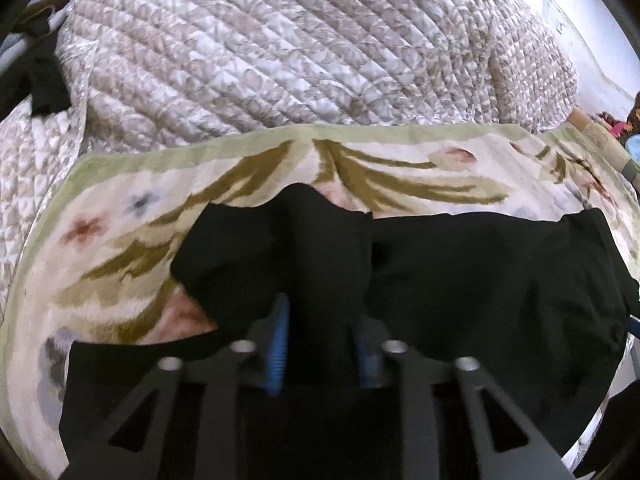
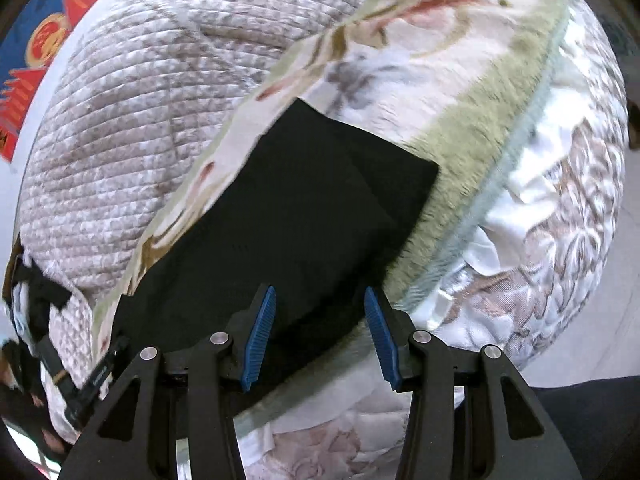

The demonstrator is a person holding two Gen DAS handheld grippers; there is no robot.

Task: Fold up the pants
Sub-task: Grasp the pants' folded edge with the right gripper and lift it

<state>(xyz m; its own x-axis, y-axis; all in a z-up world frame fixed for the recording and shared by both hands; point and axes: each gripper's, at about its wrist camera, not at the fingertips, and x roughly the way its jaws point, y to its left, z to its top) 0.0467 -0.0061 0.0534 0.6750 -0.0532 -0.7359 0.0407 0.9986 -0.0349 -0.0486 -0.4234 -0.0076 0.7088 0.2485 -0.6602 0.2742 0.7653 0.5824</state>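
The 2 blue fingers (image 1: 280,344) of the left gripper (image 1: 322,340) are pinched on a raised bunch of the black pants (image 1: 460,272), which lie spread on the floral blanket (image 1: 120,240). The right gripper (image 2: 320,332) hangs half open and empty above the pants' squared end. A fold looks underway; next, probably, the right must close on cloth so both ends can travel together.

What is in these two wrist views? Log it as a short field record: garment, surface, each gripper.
garment: black pants, laid on the floral blanket
surface: floral blanket with green border, over a quilted bedspread
left gripper: closed on a bunched fold of the pants, lifting it
right gripper: open, blue pads apart above the pants' near edge, nothing pinched
fold state: cloth partly doubled, not finished
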